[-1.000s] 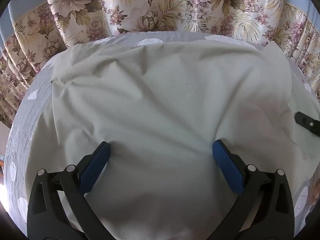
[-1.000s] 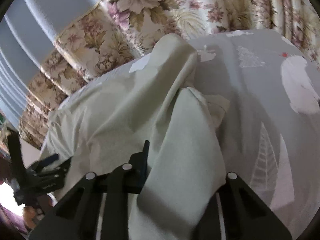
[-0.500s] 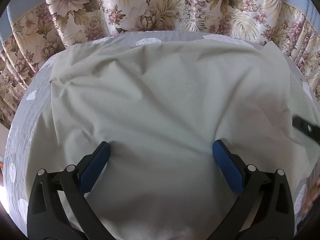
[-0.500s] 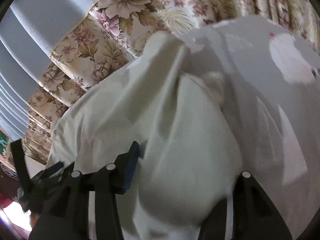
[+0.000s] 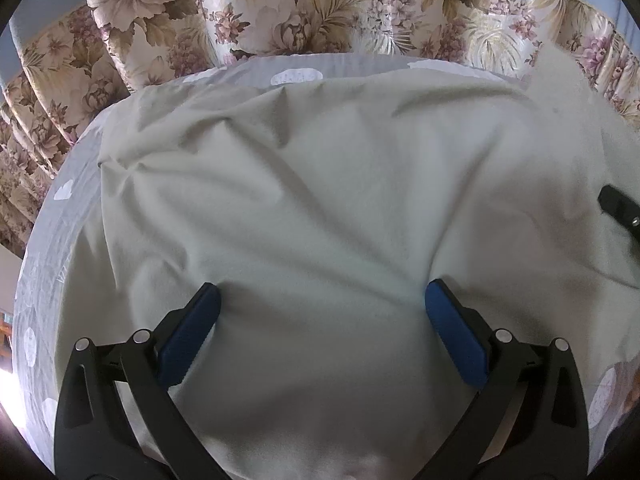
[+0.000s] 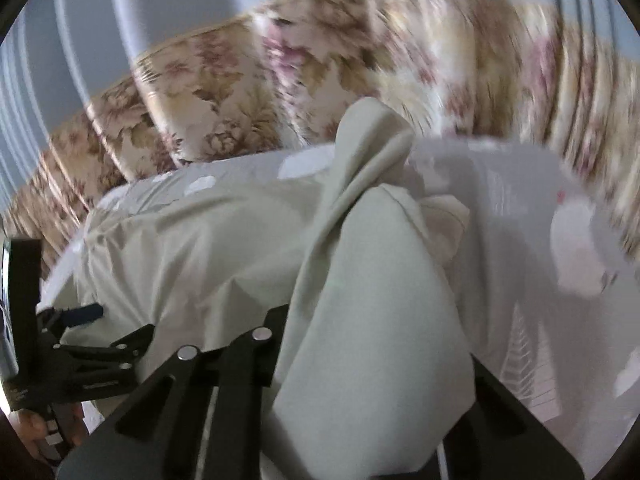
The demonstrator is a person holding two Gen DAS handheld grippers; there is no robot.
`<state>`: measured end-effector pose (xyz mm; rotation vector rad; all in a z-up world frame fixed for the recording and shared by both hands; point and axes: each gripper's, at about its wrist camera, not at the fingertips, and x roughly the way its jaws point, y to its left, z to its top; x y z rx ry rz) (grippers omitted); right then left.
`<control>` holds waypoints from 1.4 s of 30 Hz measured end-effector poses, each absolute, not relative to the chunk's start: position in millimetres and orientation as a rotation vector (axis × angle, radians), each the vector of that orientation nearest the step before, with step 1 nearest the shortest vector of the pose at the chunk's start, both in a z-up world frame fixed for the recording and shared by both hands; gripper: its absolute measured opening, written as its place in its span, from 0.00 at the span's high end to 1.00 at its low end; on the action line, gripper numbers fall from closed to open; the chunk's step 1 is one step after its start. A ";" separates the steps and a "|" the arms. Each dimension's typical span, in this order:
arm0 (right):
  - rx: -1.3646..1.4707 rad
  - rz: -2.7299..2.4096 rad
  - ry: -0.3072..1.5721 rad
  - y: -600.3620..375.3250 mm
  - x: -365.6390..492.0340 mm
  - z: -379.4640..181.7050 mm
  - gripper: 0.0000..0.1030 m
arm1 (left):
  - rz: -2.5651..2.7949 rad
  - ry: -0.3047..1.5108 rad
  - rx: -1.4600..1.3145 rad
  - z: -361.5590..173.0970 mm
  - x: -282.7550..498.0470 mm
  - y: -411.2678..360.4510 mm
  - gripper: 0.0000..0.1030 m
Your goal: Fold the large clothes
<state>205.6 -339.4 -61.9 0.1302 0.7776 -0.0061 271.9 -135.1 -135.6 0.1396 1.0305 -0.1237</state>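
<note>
A pale green garment (image 5: 320, 208) is spread over the grey patterned tabletop (image 5: 60, 216). The left gripper (image 5: 320, 308) is rested on it, jaws apart, apparently to pin it. The right gripper (image 6: 360, 360) is clamped on 1 raised edge, presumably for folding across.

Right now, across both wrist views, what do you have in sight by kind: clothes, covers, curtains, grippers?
Clothes: 1, the pale green garment
Bed covers: 1, the grey patterned sheet under it
Curtains: 1, the floral curtain behind
Grippers: 2, the left gripper open over the garment, the right gripper with a raised fold draped between its fingers
Total: 5
</note>
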 end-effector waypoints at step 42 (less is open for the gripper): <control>-0.315 0.329 0.876 -13.4 216.7 -48.7 0.87 | -0.014 0.992 0.027 -96.1 248.2 138.9 0.11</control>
